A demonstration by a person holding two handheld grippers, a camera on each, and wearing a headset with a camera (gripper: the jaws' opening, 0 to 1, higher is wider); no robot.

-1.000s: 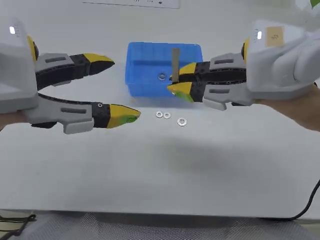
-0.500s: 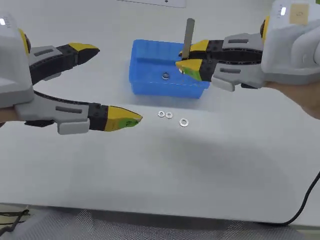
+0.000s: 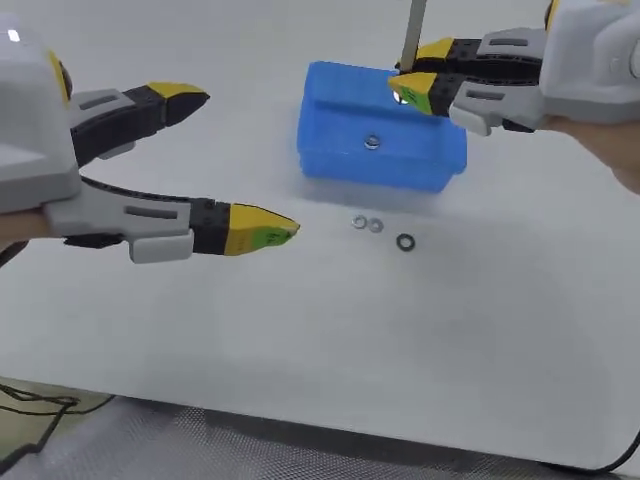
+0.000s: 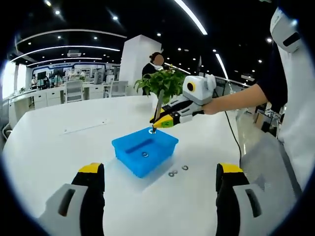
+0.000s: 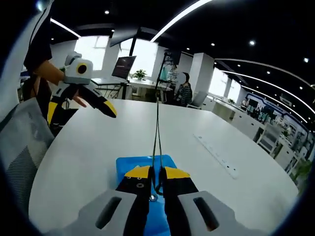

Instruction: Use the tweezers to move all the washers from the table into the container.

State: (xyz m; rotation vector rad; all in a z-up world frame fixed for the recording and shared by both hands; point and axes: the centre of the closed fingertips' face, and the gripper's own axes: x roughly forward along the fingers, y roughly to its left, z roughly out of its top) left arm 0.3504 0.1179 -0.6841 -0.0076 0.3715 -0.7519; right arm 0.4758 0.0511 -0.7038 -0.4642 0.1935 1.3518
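Lifting away from the near wall of the container (image 3: pixel 335 170), the right gripper (image 3: pixel 416 76) now hangs over the container's far side. A second ago it sat low at the front wall, and half a second ago it was above the middle. The whole picture has also shifted, so part of that change is the headset moving.

The count has not changed. Three washers (image 3: pixel 375 226) lie on the table (image 3: pixel 350 340), below the tips and on the person's side of the container, two touching and one just beside them. One washer (image 3: pixel 372 142) rests on the container floor, under the tool and a little toward the person. My judgement is that a carry is ending and the next step is a release, with three pickups left.

The right gripper's jaws are pressed together on the tweezers (image 3: pixel 415 25), which stand nearly upright through them, handle above and tips just beneath. The tweezers' arms run close together, and at their tips the right gripper view shows a small ring (image 5: pixel 153 197), probably a pinched washer. It is too small to be sure, and it touches nothing else.

The left gripper (image 3: pixel 250 163) waits well off to the tool's left, jaws wide apart, holding nothing.
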